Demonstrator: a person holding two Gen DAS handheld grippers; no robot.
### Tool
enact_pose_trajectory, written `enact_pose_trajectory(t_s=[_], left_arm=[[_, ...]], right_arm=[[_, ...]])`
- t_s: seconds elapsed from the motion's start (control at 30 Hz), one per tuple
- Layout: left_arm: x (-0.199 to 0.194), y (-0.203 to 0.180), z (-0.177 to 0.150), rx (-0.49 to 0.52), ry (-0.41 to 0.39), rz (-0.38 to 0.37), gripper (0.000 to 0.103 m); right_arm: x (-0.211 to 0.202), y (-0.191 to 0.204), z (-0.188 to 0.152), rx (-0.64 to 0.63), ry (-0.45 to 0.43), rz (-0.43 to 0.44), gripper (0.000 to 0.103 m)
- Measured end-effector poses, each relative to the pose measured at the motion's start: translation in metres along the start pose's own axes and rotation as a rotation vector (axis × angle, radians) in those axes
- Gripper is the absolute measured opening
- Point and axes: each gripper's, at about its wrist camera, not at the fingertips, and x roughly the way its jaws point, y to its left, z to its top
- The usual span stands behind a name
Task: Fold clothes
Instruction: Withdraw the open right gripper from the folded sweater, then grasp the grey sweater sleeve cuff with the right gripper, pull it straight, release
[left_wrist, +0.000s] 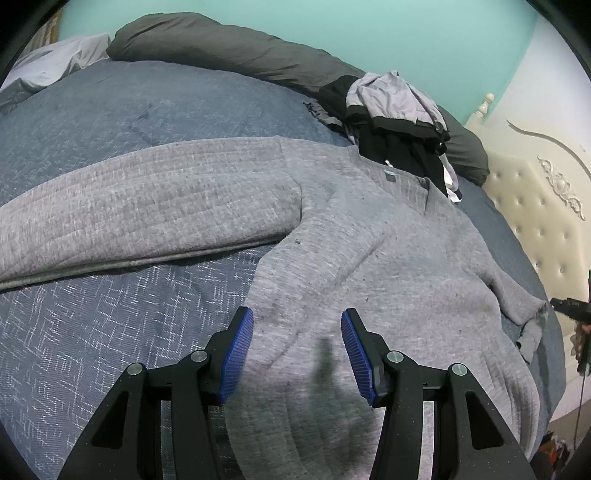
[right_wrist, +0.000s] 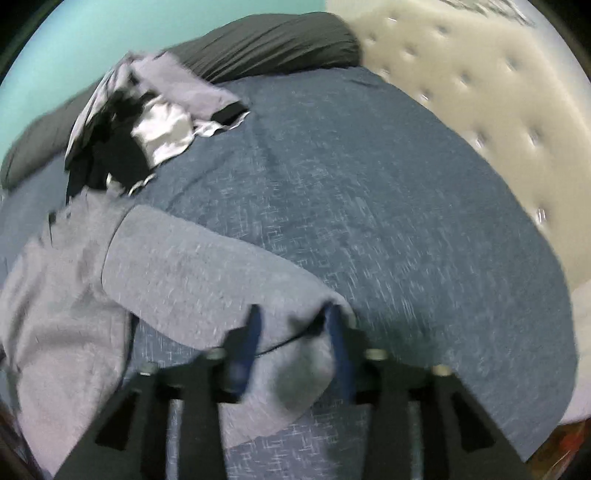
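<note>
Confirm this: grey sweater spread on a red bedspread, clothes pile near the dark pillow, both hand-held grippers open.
Wrong on one point: the bedspread is blue, not red, as the left wrist view shows. The sweater, clothes pile, pillow and open left hand-held gripper and right hand-held gripper stand.

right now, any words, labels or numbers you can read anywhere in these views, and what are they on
None can be read.
Neck tag inside the collar of the grey sweater: a small dark patch with a pale strip above it, too small to read.
Pile of dark and light clothes on the blue bedspread: no print visible.
Right wrist view: blurred by motion, no text visible.
</note>
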Motion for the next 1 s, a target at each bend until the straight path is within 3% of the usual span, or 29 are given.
enact_pose_trajectory(t_s=[0.17, 0.3, 0.43, 0.6, 0.63, 0.7, 0.77, 0.9, 1.0], left_arm=[[0.000, -0.002, 0.000, -0.002, -0.002, -0.004, 0.054], [0.000, -0.004, -0.001, 0.003, -0.002, -0.004, 0.054], [0.000, -0.004, -0.002, 0.003, 0.000, -0.003, 0.054], [0.000, -0.004, -0.002, 0.004, 0.000, -0.002, 0.054], [0.000, -0.004, -0.002, 0.003, 0.000, -0.002, 0.054], [0.001, -0.004, -0.002, 0.001, 0.001, -0.002, 0.054], [0.001, -0.004, -0.001, 0.000, 0.002, -0.004, 0.054], [0.000, -0.005, -0.001, 0.004, -0.001, -0.002, 0.054], [-0.001, -0.005, 0.000, 0.006, -0.004, 0.002, 0.054]], right_arm=[[0.007, -0.046, -0.028, 0.186, 0.059, 0.064, 0.048], [0.024, -0.057, -0.057, 0.292, 0.142, 0.185, 0.048], [0.037, -0.053, -0.064, 0.305, 0.177, 0.245, 0.048], [0.057, -0.042, -0.064, 0.293, 0.200, 0.237, 0.048], [0.060, -0.041, -0.063, 0.283, 0.200, 0.233, 0.046], [0.061, -0.038, -0.061, 0.243, 0.196, 0.210, 0.021], [0.059, -0.036, -0.059, 0.201, 0.189, 0.188, 0.009], [0.037, -0.052, -0.042, 0.151, 0.149, 0.169, 0.007], [0.014, -0.078, -0.026, 0.122, 0.122, 0.105, 0.007]])
